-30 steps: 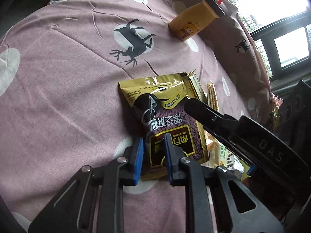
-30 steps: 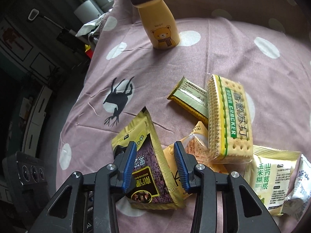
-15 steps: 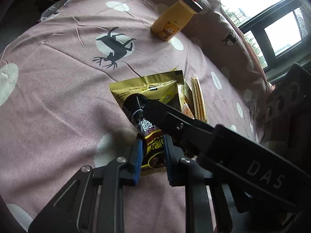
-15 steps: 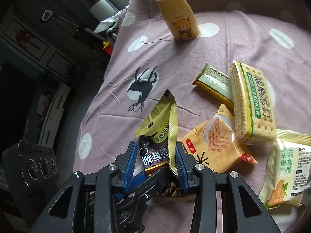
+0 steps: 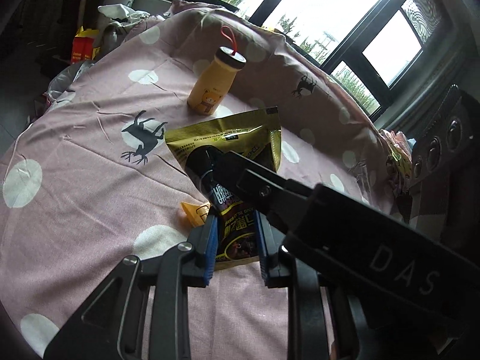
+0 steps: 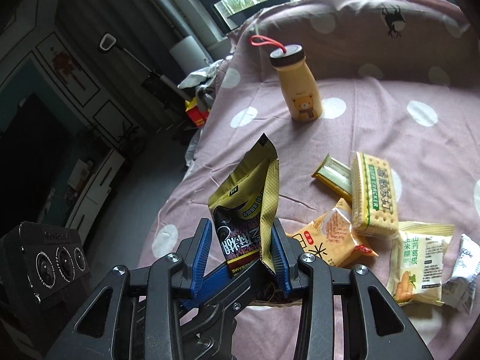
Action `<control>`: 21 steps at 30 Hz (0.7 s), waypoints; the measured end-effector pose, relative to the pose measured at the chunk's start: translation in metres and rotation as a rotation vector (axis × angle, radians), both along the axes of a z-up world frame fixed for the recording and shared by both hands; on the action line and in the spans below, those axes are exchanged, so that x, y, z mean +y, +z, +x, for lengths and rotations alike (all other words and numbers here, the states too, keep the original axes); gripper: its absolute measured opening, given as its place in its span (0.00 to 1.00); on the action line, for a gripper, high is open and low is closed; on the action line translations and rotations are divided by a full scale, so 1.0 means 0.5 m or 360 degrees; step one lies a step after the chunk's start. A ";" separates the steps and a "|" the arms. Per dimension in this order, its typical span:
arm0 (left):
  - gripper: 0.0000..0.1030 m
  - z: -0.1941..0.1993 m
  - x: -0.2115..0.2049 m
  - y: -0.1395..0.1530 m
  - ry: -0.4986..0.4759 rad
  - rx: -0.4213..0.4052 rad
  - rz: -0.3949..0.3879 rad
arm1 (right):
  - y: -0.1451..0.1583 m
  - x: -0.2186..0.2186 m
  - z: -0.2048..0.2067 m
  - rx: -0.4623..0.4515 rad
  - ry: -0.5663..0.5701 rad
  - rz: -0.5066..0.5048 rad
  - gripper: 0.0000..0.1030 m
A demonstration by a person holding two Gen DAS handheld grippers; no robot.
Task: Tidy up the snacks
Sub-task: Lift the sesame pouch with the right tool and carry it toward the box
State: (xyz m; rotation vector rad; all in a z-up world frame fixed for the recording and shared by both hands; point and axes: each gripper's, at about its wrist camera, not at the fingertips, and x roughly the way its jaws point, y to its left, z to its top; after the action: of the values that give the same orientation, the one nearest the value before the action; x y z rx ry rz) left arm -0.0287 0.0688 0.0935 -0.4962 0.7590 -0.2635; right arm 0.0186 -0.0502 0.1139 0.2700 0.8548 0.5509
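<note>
A gold and purple sesame pouch (image 5: pixel 228 150) stands upright, lifted off the pink dotted cloth (image 5: pixel 75 180). My left gripper (image 5: pixel 235 246) is shut on its lower end. My right gripper (image 6: pixel 241 249) is shut on the same pouch (image 6: pixel 246 198), its fingers crossing the left one's. Other snacks lie to the right in the right wrist view: a soda cracker pack (image 6: pixel 373 193), a gold bar (image 6: pixel 333 174), an orange cracker packet (image 6: pixel 327 240), a pale corn-paste pouch (image 6: pixel 420 258) and a white wrapper (image 6: pixel 462 273).
A yellow bear bottle (image 6: pixel 300 90) with a red loop stands at the back of the cloth, also in the left wrist view (image 5: pixel 214 82). A cushion (image 6: pixel 375 30) rises behind it. The cloth's left edge drops to the floor, with clutter (image 6: pixel 198 111) there.
The pouch lay flat on the cloth a second ago. My right gripper closed on it beside the left, and both have lifted it upright.
</note>
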 end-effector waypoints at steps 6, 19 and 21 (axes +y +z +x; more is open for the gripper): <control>0.21 -0.032 -0.021 0.043 -0.0043 -0.0151 0.0016 | 0.044 -0.023 -0.040 -0.0147 -0.0057 0.0008 0.41; 0.21 -0.096 -0.080 0.110 -0.0232 -0.0329 0.0062 | 0.111 -0.084 -0.130 -0.0357 -0.0188 0.0048 0.41; 0.21 -0.102 -0.094 0.113 -0.0267 -0.0337 0.0092 | 0.109 -0.098 -0.138 -0.0357 -0.0215 0.0070 0.41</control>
State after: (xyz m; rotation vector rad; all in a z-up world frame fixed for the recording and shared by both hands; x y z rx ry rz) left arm -0.0799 0.0218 0.1501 -0.3439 0.6000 -0.4418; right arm -0.0502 -0.0994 0.1684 0.2978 0.6032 0.4640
